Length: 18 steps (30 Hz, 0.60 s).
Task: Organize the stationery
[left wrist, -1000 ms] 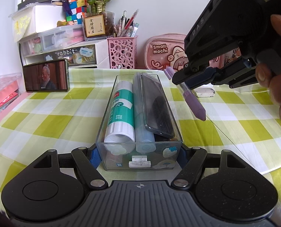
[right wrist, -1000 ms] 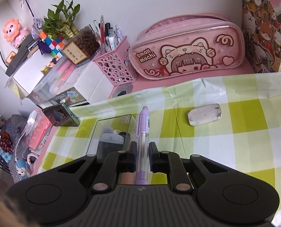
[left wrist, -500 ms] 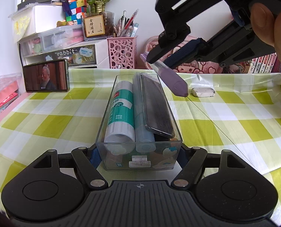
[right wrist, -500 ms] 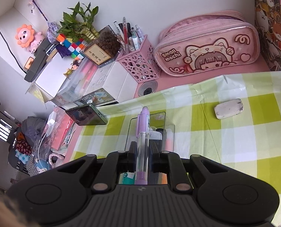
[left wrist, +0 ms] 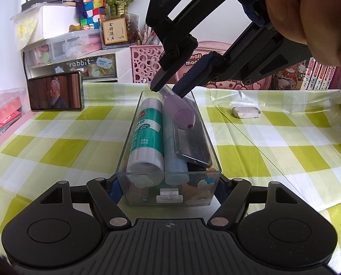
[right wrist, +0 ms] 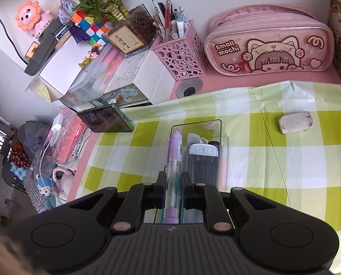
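Observation:
A clear plastic box [left wrist: 124,160] stands on the checked cloth and holds a green-labelled glue stick [left wrist: 146,133], a pale blue tube [left wrist: 174,160] and a dark flat case [left wrist: 193,142]. My left gripper [left wrist: 168,189] is shut on the near end of the box. My right gripper [right wrist: 172,190] is shut on a purple mechanical pencil [right wrist: 175,153]. It holds the pencil [left wrist: 182,112] tilted just above the box's far half, over the box [right wrist: 223,137] in the right wrist view.
A white eraser [left wrist: 246,112] lies on the cloth to the right, also in the right wrist view [right wrist: 295,122]. A phone [left wrist: 54,91] stands at the left. A pink pen holder [right wrist: 182,52], a pink pencil case [right wrist: 269,48] and drawer boxes [left wrist: 74,52] line the back.
My right gripper has carried the purple pencil leftward and down, from beside the box to directly over it. The left gripper and the box have stayed still.

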Motion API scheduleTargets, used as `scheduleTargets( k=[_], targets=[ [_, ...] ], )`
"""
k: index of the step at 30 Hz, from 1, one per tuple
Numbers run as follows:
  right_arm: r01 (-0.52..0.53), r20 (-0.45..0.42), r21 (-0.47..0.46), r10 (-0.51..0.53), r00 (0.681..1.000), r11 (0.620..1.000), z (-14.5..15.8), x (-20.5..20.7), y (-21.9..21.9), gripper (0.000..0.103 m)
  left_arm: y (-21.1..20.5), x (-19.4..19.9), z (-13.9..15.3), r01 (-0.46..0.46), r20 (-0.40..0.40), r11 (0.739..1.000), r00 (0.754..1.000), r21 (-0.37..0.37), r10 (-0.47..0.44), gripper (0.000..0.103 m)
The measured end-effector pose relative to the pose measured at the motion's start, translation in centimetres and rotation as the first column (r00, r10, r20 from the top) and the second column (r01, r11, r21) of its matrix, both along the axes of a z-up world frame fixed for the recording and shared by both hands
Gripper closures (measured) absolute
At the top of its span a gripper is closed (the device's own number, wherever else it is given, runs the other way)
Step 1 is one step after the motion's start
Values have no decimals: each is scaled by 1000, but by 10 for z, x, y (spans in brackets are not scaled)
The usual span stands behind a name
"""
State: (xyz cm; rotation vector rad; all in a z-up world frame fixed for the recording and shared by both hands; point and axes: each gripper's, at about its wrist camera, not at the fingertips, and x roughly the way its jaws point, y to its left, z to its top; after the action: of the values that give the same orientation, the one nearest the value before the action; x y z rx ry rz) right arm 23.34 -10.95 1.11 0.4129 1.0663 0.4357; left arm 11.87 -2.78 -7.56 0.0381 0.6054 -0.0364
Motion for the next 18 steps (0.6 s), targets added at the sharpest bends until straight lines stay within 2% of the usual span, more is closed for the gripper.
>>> scheduleTargets(
  k=[10, 18],
  targets=[
    [-19, -31, 15, 19, 999, 1000, -6, 0, 0, 75, 0, 0, 0, 0, 0, 1000, 1000, 1, 0, 31],
    [-46, 3, 48, 46, 999, 998, -6, -4, 0, 75, -1, 0, 0, 1, 0, 1000, 1000, 4, -1, 31]
  ],
)
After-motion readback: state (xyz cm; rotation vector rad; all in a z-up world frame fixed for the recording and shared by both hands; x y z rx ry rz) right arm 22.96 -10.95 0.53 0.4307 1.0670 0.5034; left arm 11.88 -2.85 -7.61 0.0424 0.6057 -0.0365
